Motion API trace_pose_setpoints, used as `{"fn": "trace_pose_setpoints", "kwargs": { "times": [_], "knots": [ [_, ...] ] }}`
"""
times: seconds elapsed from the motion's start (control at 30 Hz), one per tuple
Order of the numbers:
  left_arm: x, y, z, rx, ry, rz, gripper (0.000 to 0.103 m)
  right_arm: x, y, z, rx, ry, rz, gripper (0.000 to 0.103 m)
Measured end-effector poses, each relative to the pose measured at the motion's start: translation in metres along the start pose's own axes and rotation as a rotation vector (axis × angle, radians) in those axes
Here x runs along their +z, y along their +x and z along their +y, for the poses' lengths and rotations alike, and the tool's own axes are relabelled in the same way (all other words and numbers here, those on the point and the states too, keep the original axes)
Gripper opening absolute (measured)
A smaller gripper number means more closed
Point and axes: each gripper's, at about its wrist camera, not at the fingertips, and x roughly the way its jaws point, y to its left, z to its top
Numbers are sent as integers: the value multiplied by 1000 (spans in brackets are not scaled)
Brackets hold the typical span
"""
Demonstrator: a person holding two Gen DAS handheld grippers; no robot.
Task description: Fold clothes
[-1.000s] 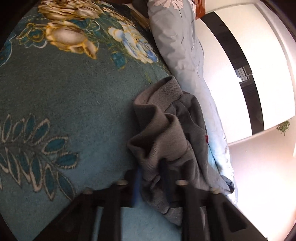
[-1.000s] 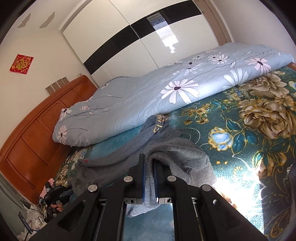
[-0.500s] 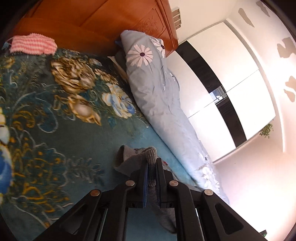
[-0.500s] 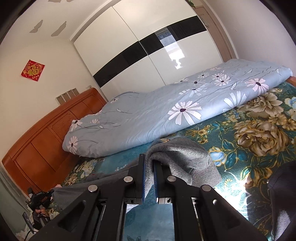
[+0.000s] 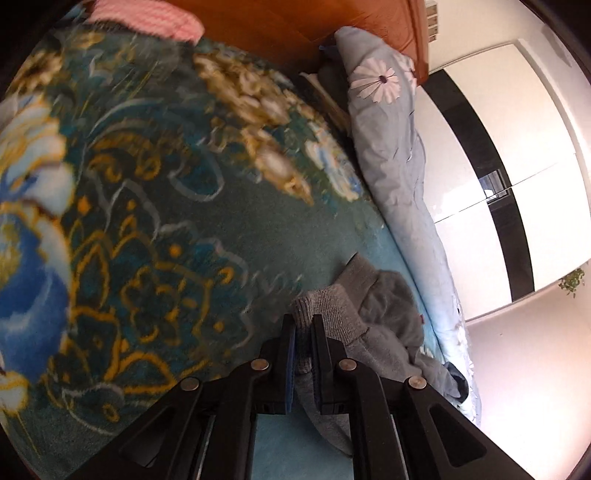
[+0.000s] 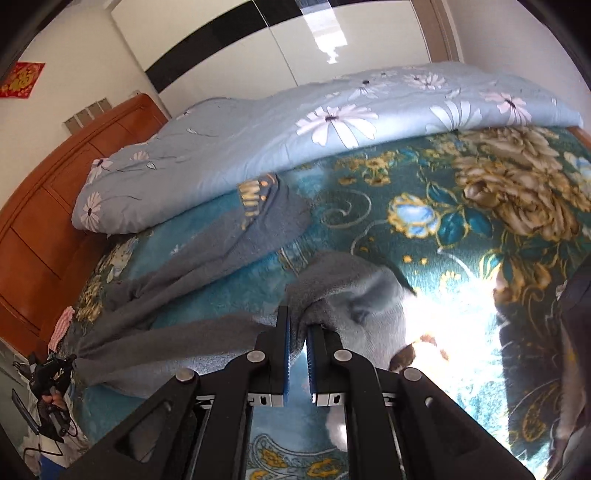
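The bed (image 6: 461,221) was covered by a teal blanket (image 5: 184,229) patterned with gold and blue flowers, filling the left and centre of the left wrist frame. A pale blue floral duvet (image 6: 332,125) lay bunched along its far side, across the upper half of the right wrist frame. A grey garment (image 6: 207,266) sprawled on the blanket from centre to lower left of that frame, touching the duvet's edge. A pink knitted item (image 5: 147,18) lay at the upper left, by the wooden headboard (image 6: 55,184).
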Motion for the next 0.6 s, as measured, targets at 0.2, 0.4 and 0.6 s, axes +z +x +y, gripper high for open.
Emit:
{"fn": "trace_pose_setpoints", "kwargs": {
  "times": [0.2, 0.4, 0.6],
  "knots": [
    [-4, 15, -14, 85, 75, 41, 10, -24, 19, 104, 51, -329, 0, 8],
    [-27, -1, 0, 75, 40, 82, 18, -116, 89, 162, 146, -542, 241, 10],
    [-47, -21, 3, 54, 16, 60, 28, -128, 62, 108, 229, -349, 222, 42]
  ]
}}
